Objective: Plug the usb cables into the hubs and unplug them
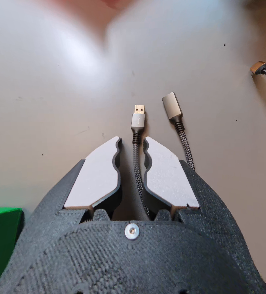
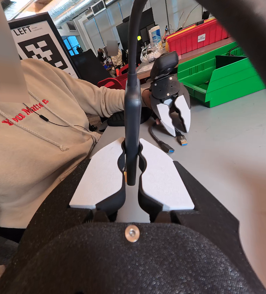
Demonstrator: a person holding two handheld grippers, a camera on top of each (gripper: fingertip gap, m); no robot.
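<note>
In the left wrist view my left gripper is open low over the grey table. Its fingers straddle a grey braided cable without touching it. The cable's silver USB plug lies just past the fingertips. The cable's socket end lies to the plug's right. My right gripper is shut on a dark USB hub, held upright and edge-on, with its black cable arching upward. The right wrist view also shows the left gripper, the plug and the socket end.
A bronze connector on a black cable lies at the table's far right. A green bin stands behind the left gripper, with a red bin farther back. A person in a beige hoodie sits at the table's edge.
</note>
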